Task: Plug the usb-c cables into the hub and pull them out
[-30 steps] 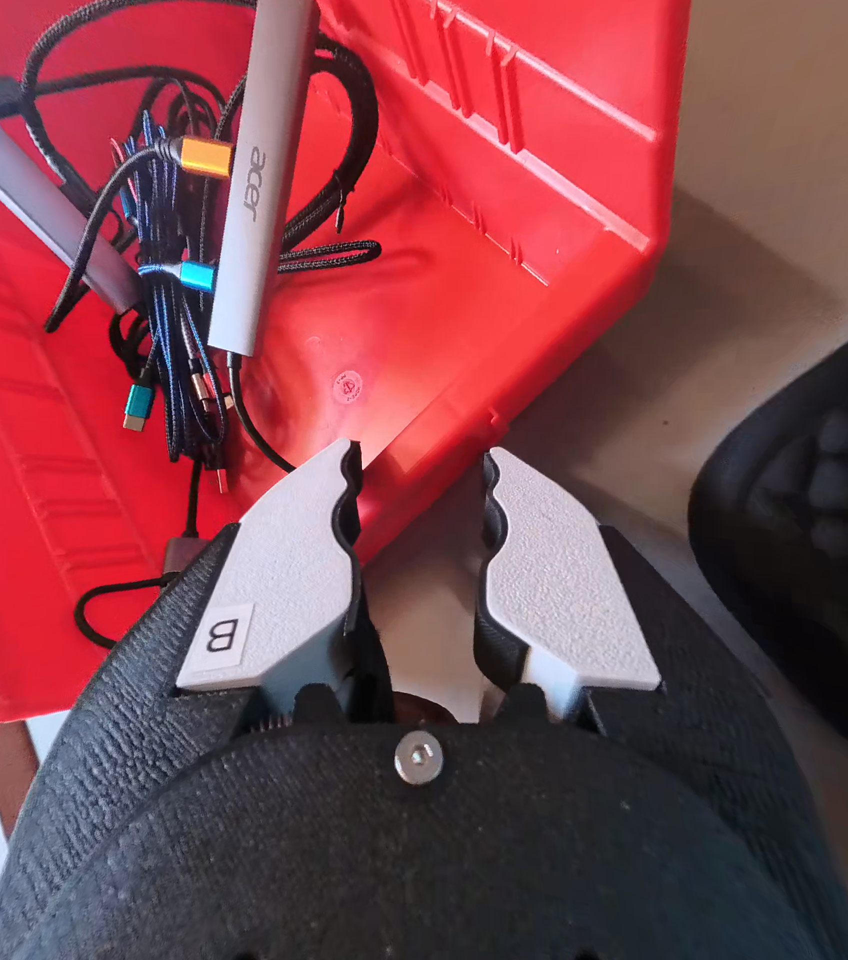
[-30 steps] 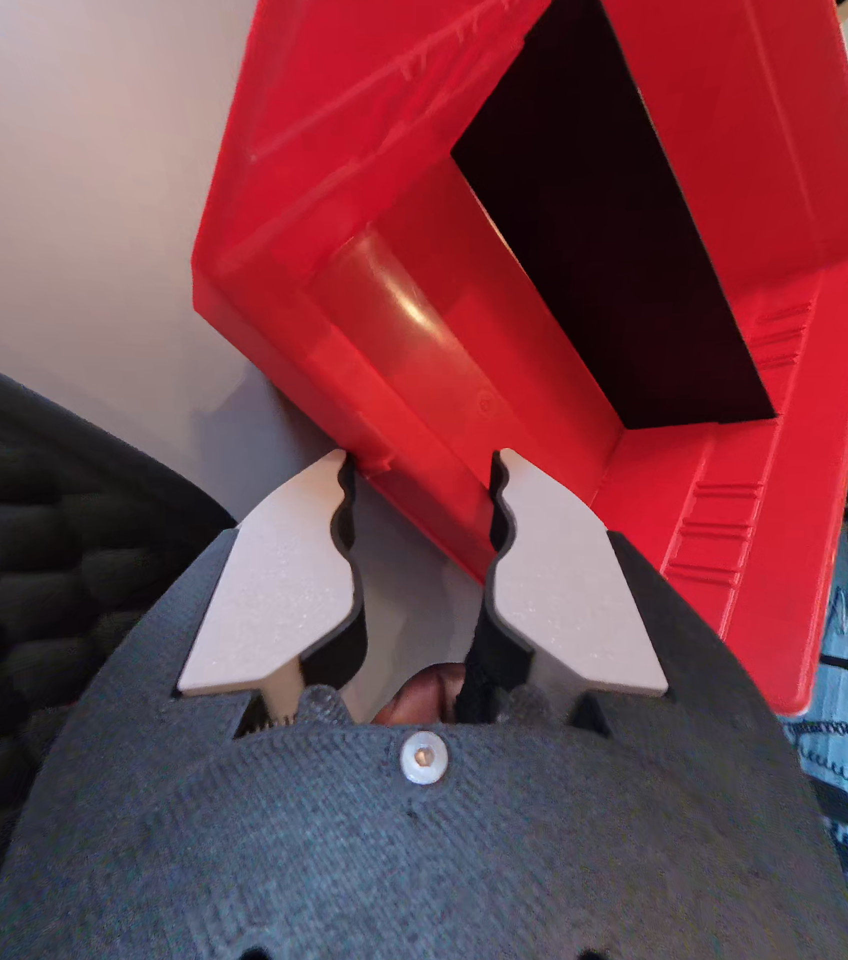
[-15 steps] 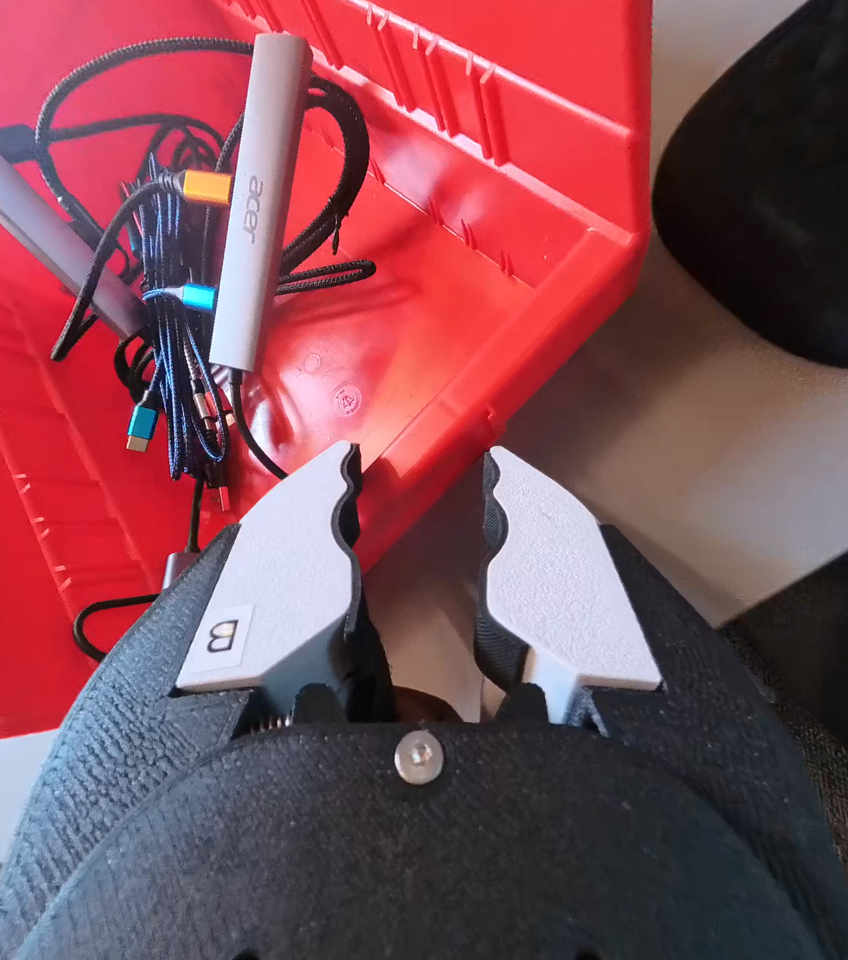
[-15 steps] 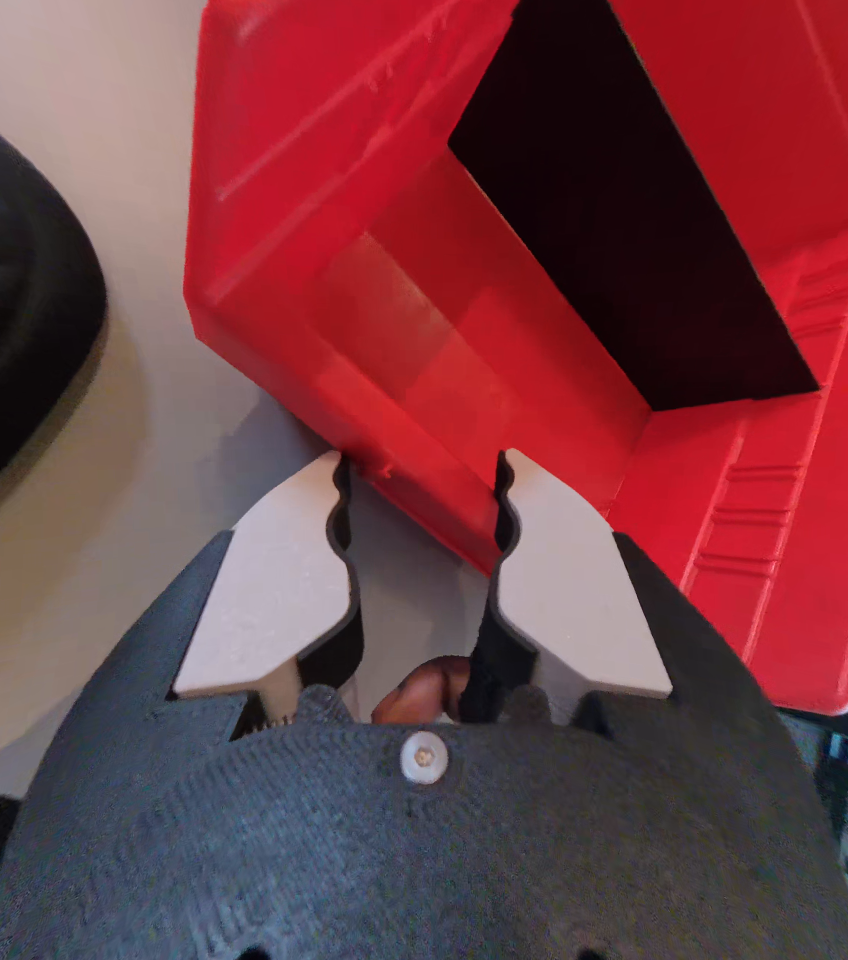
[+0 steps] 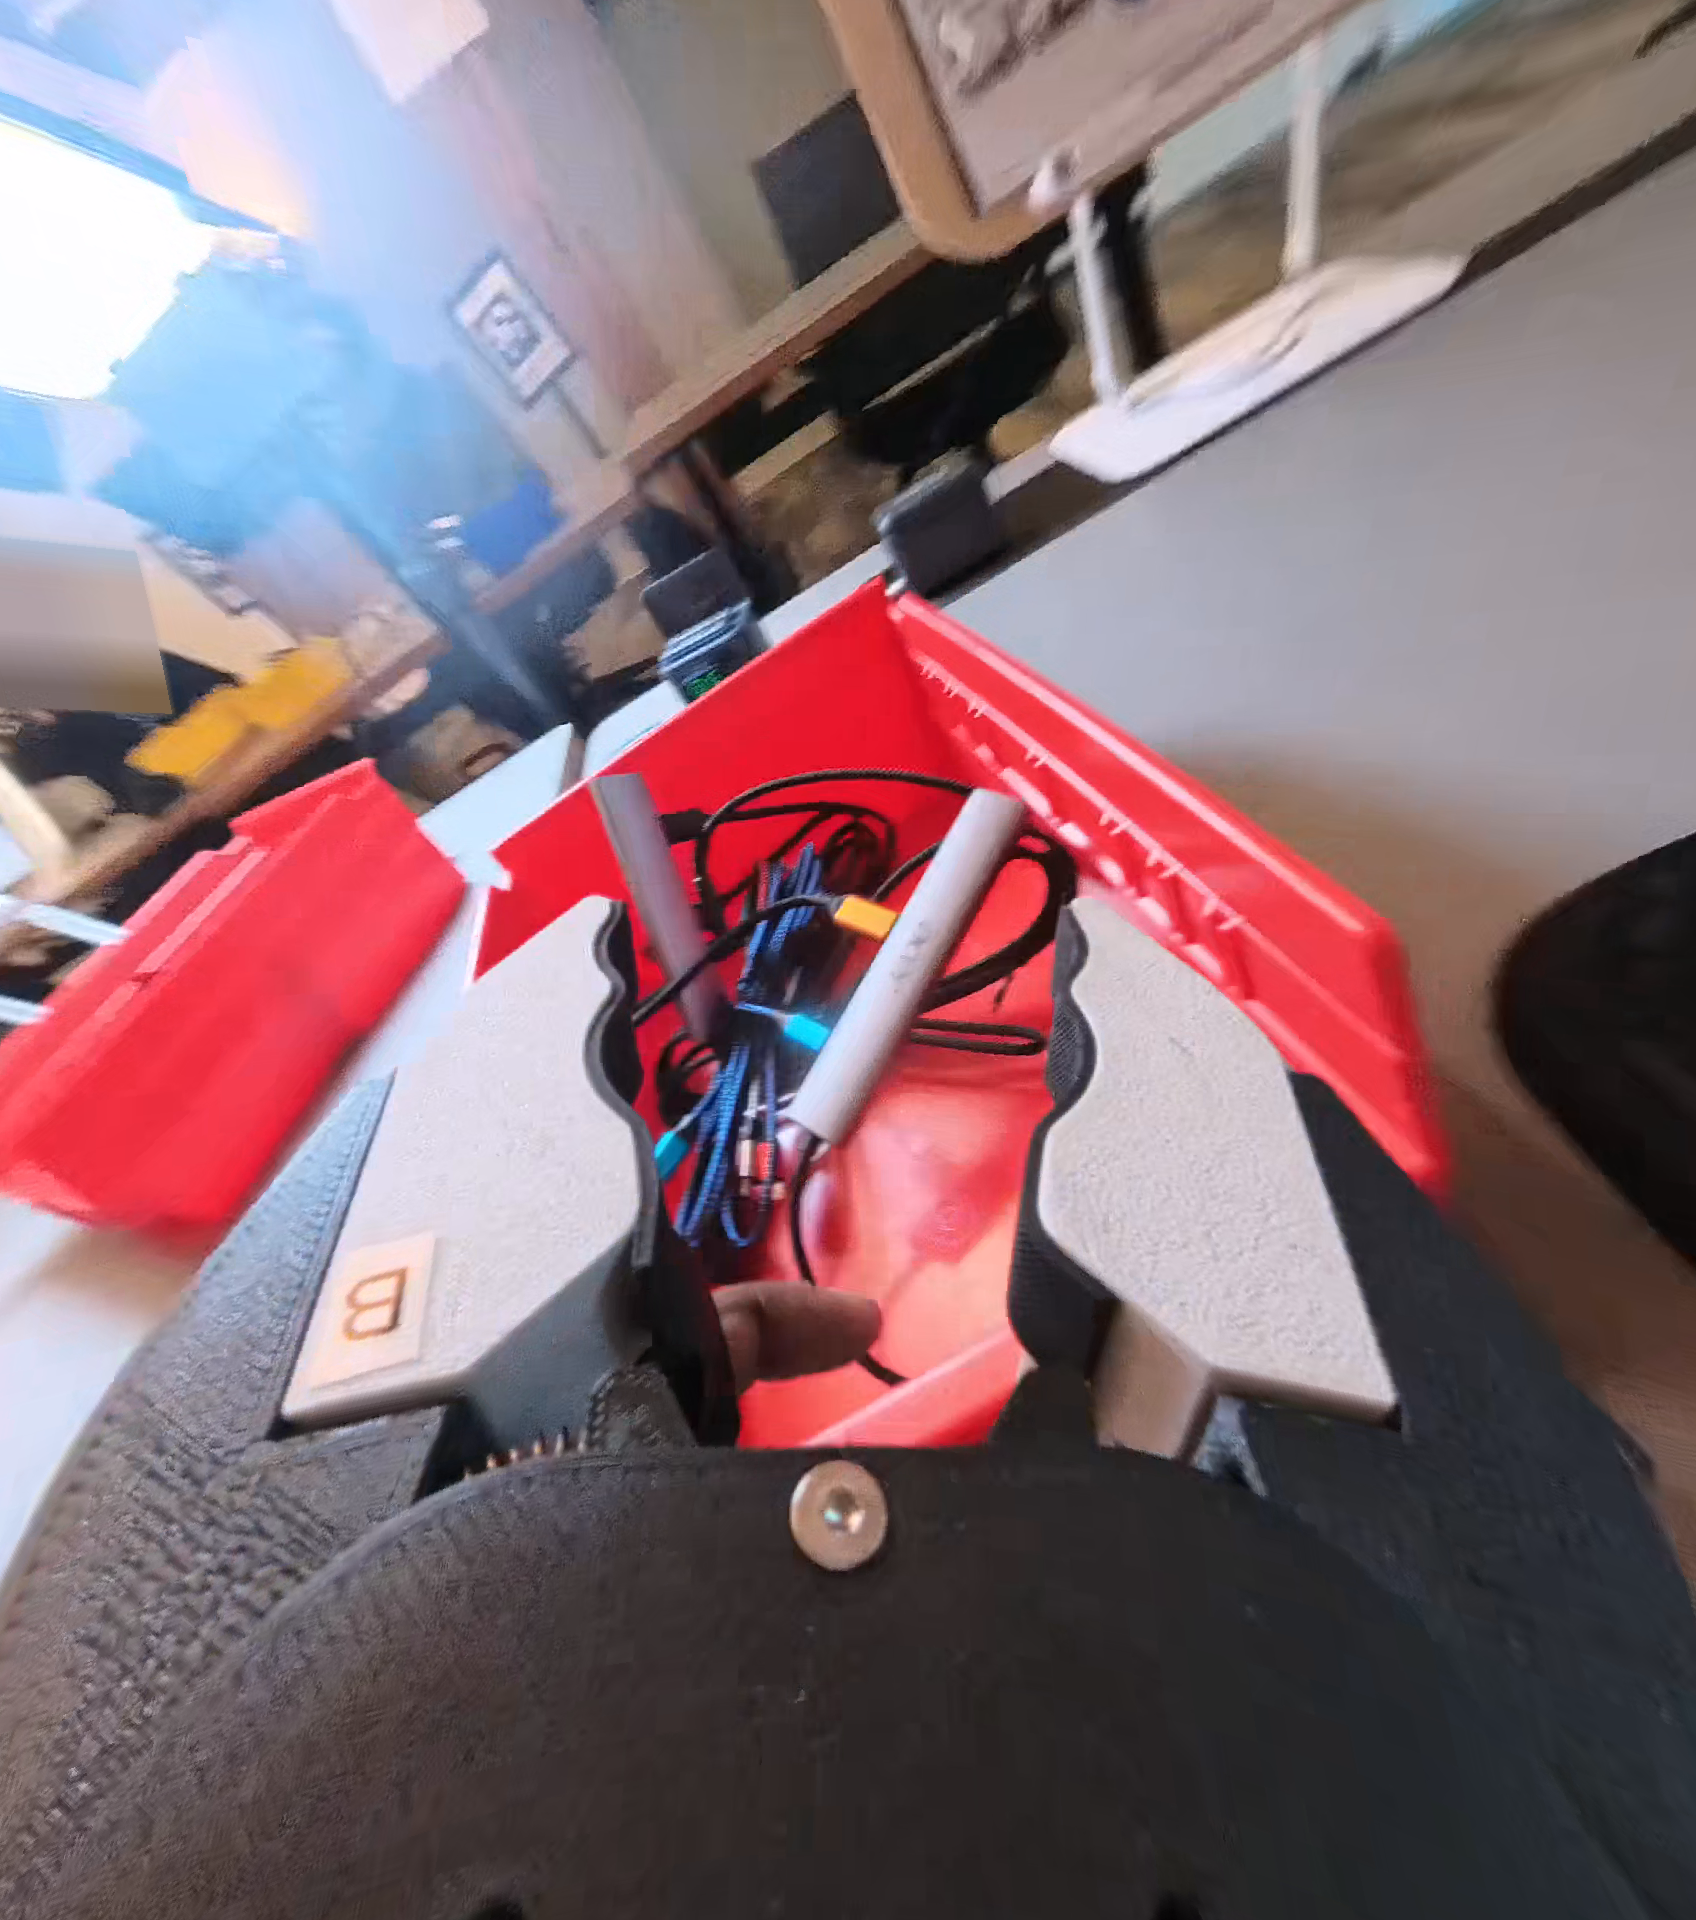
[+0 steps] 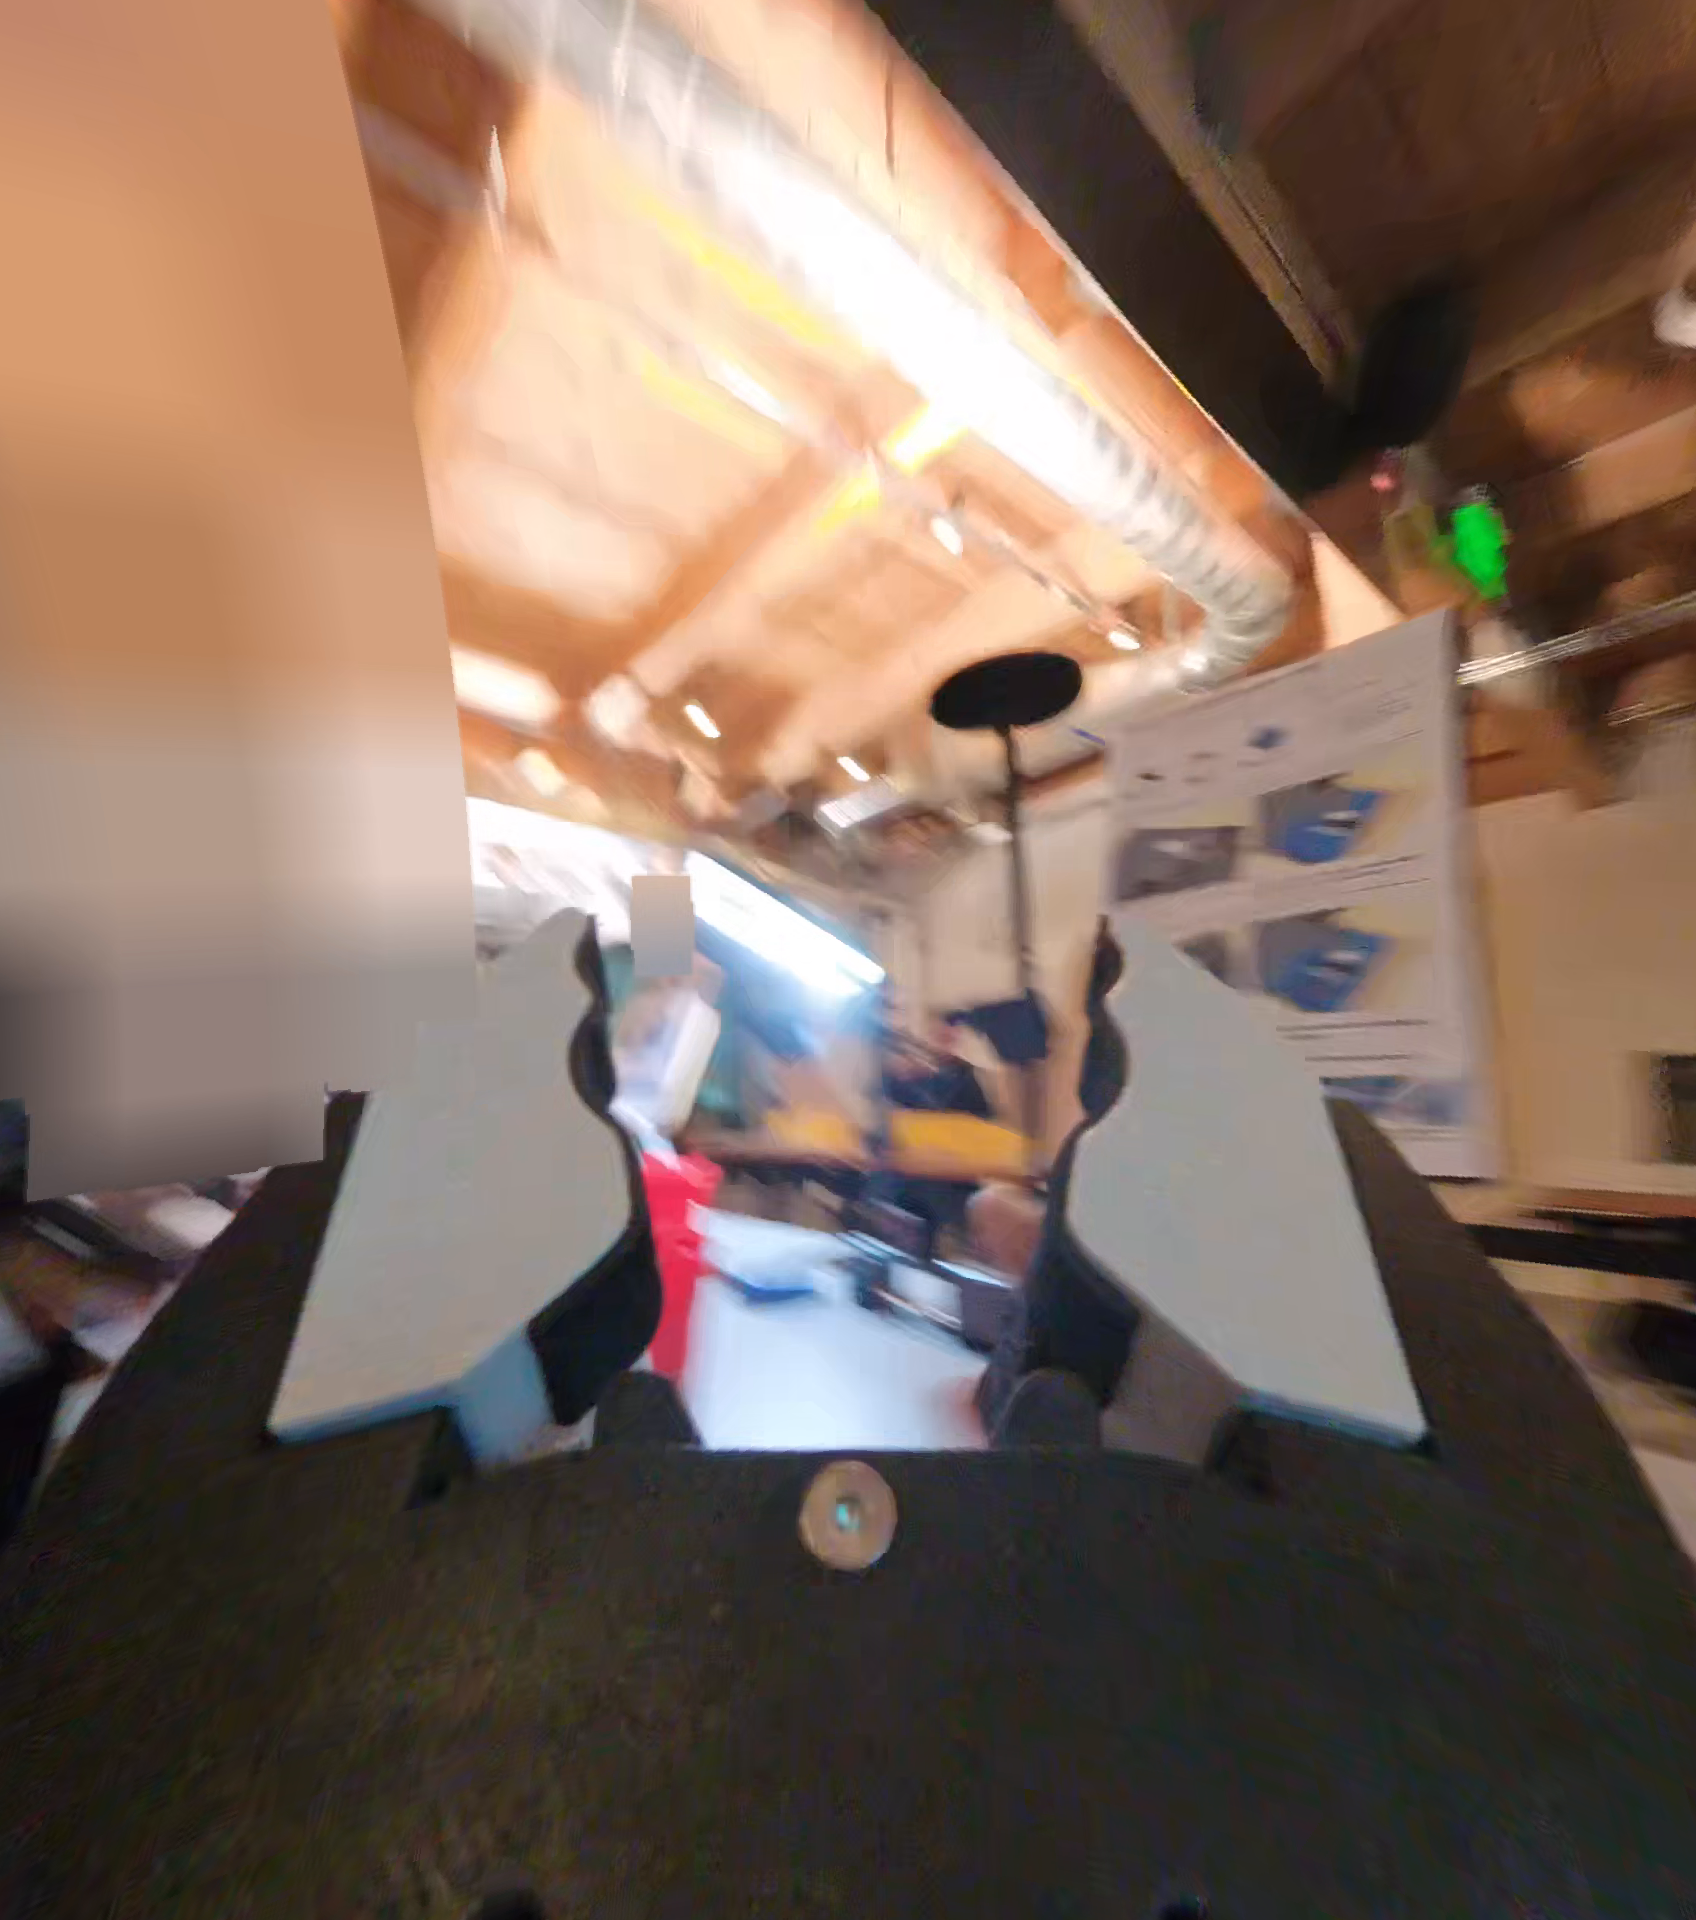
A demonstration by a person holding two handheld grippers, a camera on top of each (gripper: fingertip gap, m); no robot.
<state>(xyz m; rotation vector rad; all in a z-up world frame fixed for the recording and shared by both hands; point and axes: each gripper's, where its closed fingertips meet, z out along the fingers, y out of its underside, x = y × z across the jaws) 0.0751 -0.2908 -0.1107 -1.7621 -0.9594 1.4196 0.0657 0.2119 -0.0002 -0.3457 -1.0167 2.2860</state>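
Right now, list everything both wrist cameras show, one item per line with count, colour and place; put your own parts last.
Bin: one, red, on the table ahead of the left gripper, holding hubs and cables.
Second bin: one, red, to the left of the first.
Hubs: two, grey sticks, leaning inside the first bin.
Cables: a tangled bundle, blue and black, with orange and teal plugs, between the hubs.
Table: one, pale grey.
Padded object: one, black, on the right edge.
Poster board: one, white, in the blurred right wrist view.
Left gripper: open, holding nothing, aimed into the bin.
Right gripper: open, holding nothing, pointing at the room.
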